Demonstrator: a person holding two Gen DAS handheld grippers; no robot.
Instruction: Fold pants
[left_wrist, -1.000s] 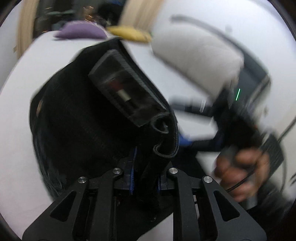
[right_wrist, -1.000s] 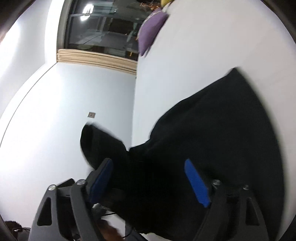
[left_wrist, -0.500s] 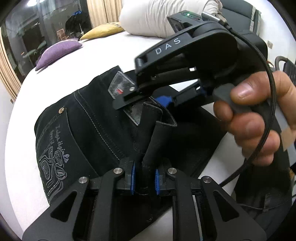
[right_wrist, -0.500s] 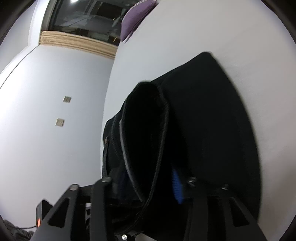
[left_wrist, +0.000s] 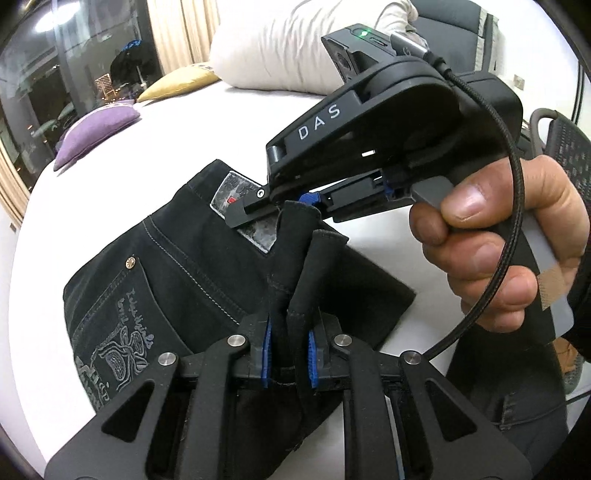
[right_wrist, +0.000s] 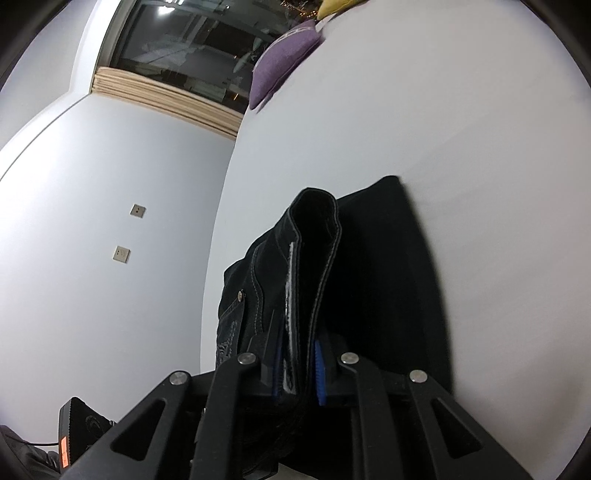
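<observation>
The black pants (left_wrist: 177, 266) lie partly folded on the white bed (left_wrist: 155, 147), filling the lower middle of the left wrist view, with the stitched back pocket at lower left and the clear tag patch near the centre. Your left tongs (left_wrist: 290, 349) are clamped on a raised bunch of hem or edge fabric at the bottom centre, as they were a second ago. What is new is on the other side: your right tongs (right_wrist: 299, 369) have just been closing, and in the right wrist view their blue pads now press a thick stitched roll of the same pants between them, where a second ago they stood wide around the cloth. In the left wrist view that right tool sits at upper right, your hand (left_wrist: 498, 251) squeezing its trigger. So you now seem to hold the cloth at two points, which likely sets you up to lift and carry the edge over for the next fold. A purple cushion (left_wrist: 96, 129) and a yellow one lie far up the bed, well apart from the pants.
</observation>
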